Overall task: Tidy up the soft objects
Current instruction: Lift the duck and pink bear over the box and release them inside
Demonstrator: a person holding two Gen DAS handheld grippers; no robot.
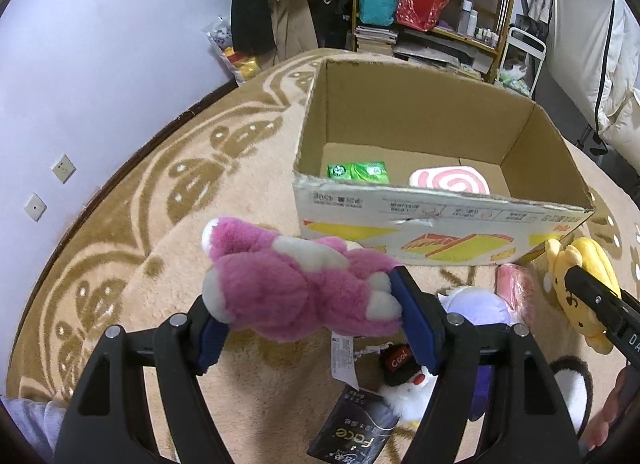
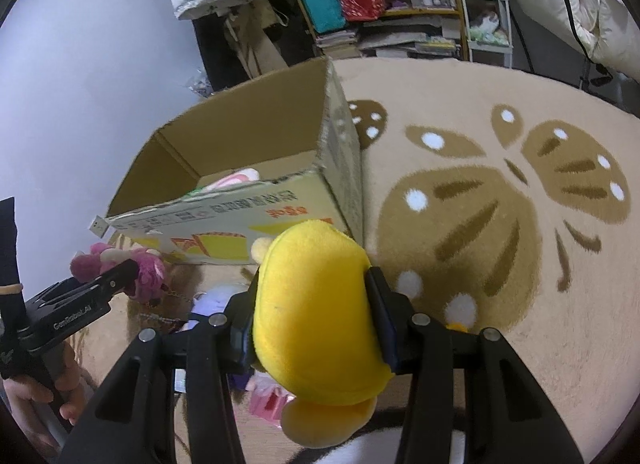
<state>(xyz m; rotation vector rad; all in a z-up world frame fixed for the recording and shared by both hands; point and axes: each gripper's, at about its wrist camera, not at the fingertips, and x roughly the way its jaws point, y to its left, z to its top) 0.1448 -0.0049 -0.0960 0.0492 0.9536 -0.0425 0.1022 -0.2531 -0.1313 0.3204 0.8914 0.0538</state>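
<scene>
beige rug [image 2: 500, 84]; left gripper [image 1: 308, 304] clamps pink plush [image 1: 296, 288], right gripper [image 2: 316, 320] yellow plush [image 2: 316, 304].

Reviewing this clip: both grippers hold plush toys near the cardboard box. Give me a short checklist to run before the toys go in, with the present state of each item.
1. Left gripper clamped on the pink plush bear: ok, fingers press both sides.
2. Right gripper clamped on the yellow plush toy: ok.
3. Cardboard box open at the top: ok, no flaps over the opening.
4. Room inside the box: ok, only a green pack and a pink swirl cushion show on its floor.
5. Toys above the box opening: not ok, both are on the near side of the front wall.
6. Bear's hanging tag clear of the toys lying on the rug: cannot tell.
</scene>
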